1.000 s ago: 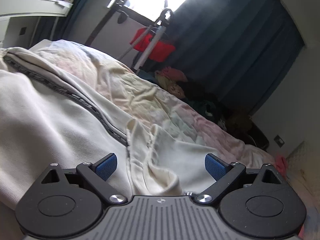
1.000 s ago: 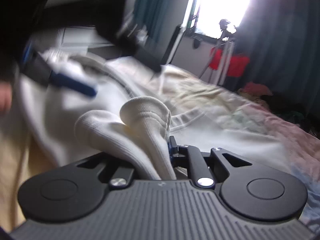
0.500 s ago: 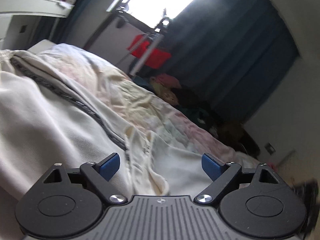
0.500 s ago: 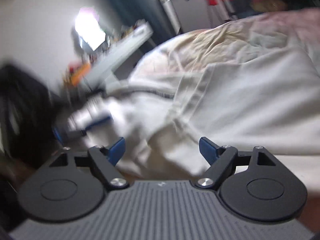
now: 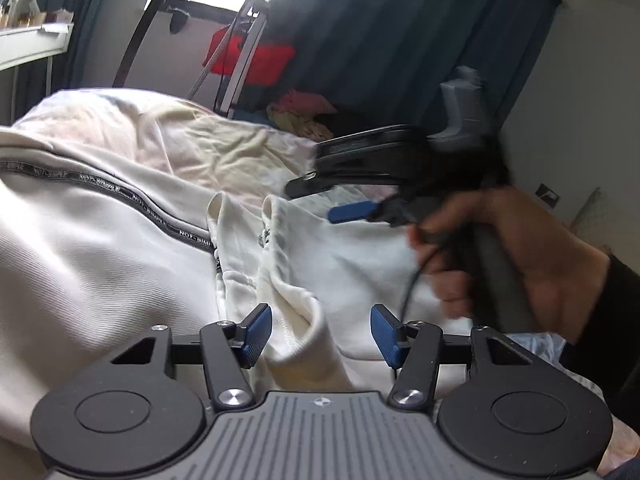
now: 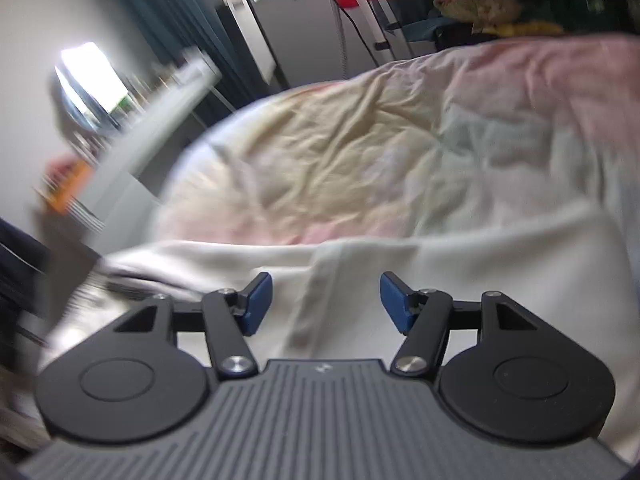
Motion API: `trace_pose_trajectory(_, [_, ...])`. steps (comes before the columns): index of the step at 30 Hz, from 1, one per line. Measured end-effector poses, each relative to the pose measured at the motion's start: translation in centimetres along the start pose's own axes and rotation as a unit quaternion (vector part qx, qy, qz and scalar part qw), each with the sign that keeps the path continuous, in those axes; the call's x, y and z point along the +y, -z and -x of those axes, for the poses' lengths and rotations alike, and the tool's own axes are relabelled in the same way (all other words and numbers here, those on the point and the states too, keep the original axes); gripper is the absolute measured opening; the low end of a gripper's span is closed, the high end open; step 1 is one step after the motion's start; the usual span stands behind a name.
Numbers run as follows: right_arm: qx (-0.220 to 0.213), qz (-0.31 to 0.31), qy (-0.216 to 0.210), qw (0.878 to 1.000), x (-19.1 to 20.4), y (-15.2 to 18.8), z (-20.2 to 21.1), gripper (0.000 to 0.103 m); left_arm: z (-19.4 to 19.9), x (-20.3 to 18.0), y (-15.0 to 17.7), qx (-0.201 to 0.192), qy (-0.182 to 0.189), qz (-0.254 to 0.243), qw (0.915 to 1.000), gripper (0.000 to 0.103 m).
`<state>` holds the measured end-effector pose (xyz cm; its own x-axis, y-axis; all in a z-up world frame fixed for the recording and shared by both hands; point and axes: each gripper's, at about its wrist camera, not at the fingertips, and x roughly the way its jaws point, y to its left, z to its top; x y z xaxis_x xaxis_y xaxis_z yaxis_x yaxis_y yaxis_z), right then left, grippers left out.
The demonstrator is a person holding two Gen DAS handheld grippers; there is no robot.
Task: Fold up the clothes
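A cream jacket (image 5: 100, 248) with a dark printed tape stripe (image 5: 132, 200) lies spread on the bed. My left gripper (image 5: 320, 334) is open just above it, and a raised fold of its hem (image 5: 308, 320) stands between the blue pads without being pinched. In the right wrist view my right gripper (image 6: 325, 300) is open over the flat cream cloth (image 6: 460, 280), holding nothing. The left wrist view also shows that right gripper in a hand (image 5: 520, 248), with one blue finger (image 5: 352, 213) hovering over the garment's right part.
The pastel bed sheet (image 6: 360, 160) stretches beyond the jacket. A stand with a red bag (image 5: 256, 60), dark curtains (image 5: 400, 40) and a heap of clothes (image 5: 304, 112) stand behind the bed. A white shelf (image 5: 28, 46) is at far left.
My right gripper let go of the ribbed cuff, opened and swung across over the garment into the left wrist view. The left jaws have narrowed around the hem fold.
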<state>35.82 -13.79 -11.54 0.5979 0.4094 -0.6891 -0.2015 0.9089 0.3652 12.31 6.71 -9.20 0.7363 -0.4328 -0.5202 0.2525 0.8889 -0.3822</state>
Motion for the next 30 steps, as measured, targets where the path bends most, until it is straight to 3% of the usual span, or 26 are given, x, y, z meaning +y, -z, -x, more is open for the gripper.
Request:
trace_pose_trajectory(4, [0.024, 0.035, 0.031, 0.999, 1.5, -0.5, -3.7, 0.06, -1.6, 1.0, 0.3, 0.028, 0.01, 0.016, 0.9994, 0.032])
trace_pose_trajectory(5, [0.023, 0.048, 0.039, 0.998, 1.9, -0.3, -4.3, 0.052, -1.8, 1.2, 0.4, 0.032, 0.008, 0.018, 0.9993, 0.013])
trace_pose_trajectory(6, [0.017, 0.065, 0.05, 0.996, 2.3, 0.0, -4.4, 0.021, -2.0, 1.5, 0.3, 0.035, 0.007, 0.024, 0.9991, 0.011])
trace_pose_trajectory(7, [0.003, 0.085, 0.047, 0.995, 2.7, 0.4, -4.2, 0.013, -1.9, 1.7, 0.3, 0.034, 0.007, 0.032, 0.9989, 0.008])
trace_pose_trajectory(10, [-0.045, 0.131, 0.033, 0.99, 4.0, 1.5, -2.3, 0.011, -1.0, 2.0, 0.0, 0.035, 0.019, 0.061, 0.9974, 0.005])
trace_pose_trajectory(13, [-0.077, 0.127, -0.011, 0.989, 4.4, 1.4, 0.0, 0.011, 0.6, 1.8, 0.4, 0.03, 0.033, 0.086, 0.9953, 0.005])
trace_pose_trajectory(16, [-0.06, 0.145, -0.027, 0.987, 5.1, 2.0, -0.5, 0.011, 1.7, 1.6, 1.1, 0.03, 0.024, 0.094, 0.9948, 0.005])
trace_pose_trajectory(19, [-0.036, 0.179, 0.004, 0.983, 5.6, 3.8, -3.1, 0.011, 0.2, 2.6, 1.7, 0.063, -0.007, 0.109, 0.992, 0.005])
trace_pose_trajectory(21, [-0.041, 0.17, 0.005, 0.985, 5.1, 4.4, -3.7, 0.013, -0.1, 2.3, 1.5, 0.064, -0.016, 0.087, 0.994, 0.006])
trace_pose_trajectory(24, [-0.052, 0.131, -0.009, 0.99, 4.2, 3.8, -2.6, 0.013, 0.1, 0.3, 1.4, 0.058, -0.04, 0.004, 0.9975, 0.011])
trace_pose_trajectory(26, [-0.06, 0.109, -0.013, 0.992, 4.0, 3.3, -1.3, 0.013, 0.5, -0.7, 1.7, 0.05, -0.052, -0.03, 0.9969, 0.037])
trace_pose_trajectory(30, [-0.084, 0.088, -0.012, 0.993, 4.0, 2.8, 2.5, 0.016, 2.2, -1.7, 1.9, 0.028, -0.06, -0.052, 0.9964, 0.059])
